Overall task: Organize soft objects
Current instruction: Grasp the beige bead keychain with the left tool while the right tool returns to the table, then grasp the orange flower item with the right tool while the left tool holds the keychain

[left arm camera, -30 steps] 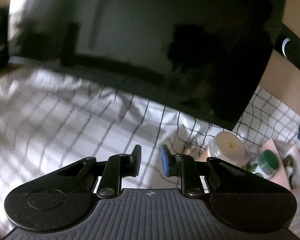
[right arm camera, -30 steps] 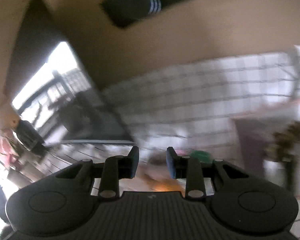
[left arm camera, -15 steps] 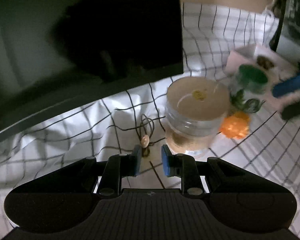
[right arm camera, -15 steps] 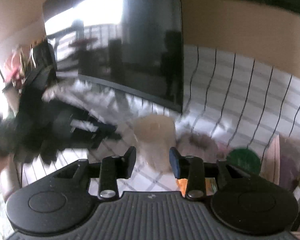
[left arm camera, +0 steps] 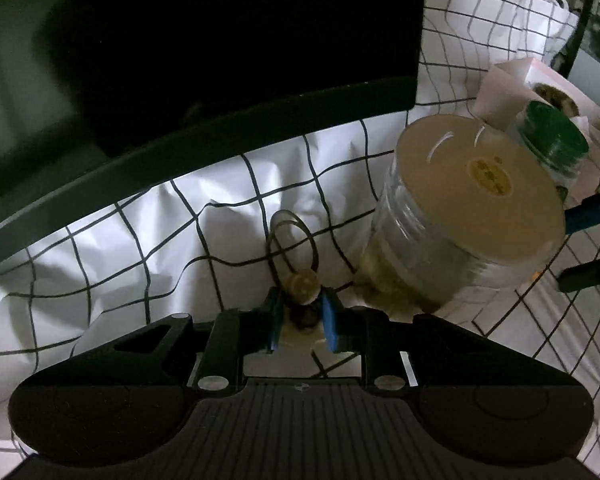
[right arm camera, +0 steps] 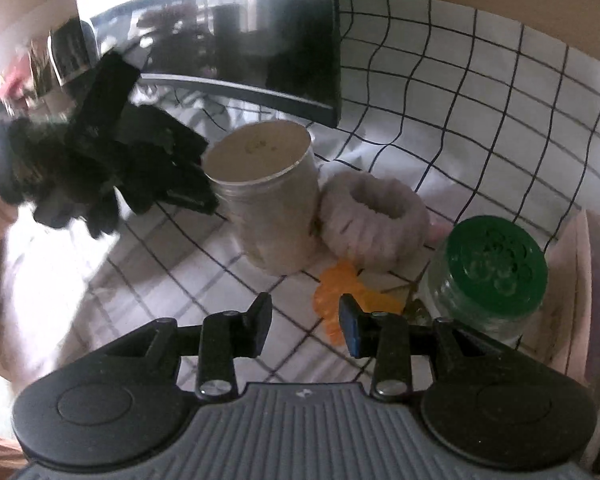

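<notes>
- A dark monitor (left arm camera: 236, 52) stands at the back of the worktop, which wears a white cloth with a black grid (left arm camera: 112, 248); both wrist views show it
- A clear jar with a flat pale lid (left arm camera: 476, 184) stands just right of the left hand-held gripper (left arm camera: 301, 318); a green-lidded jar (right arm camera: 496, 264) stands further right, beside a pale box (left arm camera: 512, 84)
- A fluffy pale scrunchie (right arm camera: 374, 212) leans against the pale-lidded jar in the right wrist view, with an orange soft piece (right arm camera: 340, 292) lying just in front of it
- The right hand-held gripper (right arm camera: 305, 322) hangs above the cloth, its jaws apart after widening moments ago and nothing between them; the orange piece lies just ahead and a little to the right, by the blue pad
- The left hand-held gripper's narrow jaws straddle a thin dark hair tie with a round tan bead (left arm camera: 303, 285); I cannot tell whether the pads press on it
- The hair tie's loop runs straight away from the left fingers, toward the monitor, so its long axis lines up with the pointing direction; the left hand is plainly the nearer one, and my judgement is that closing on the bead is the move in hand
</notes>
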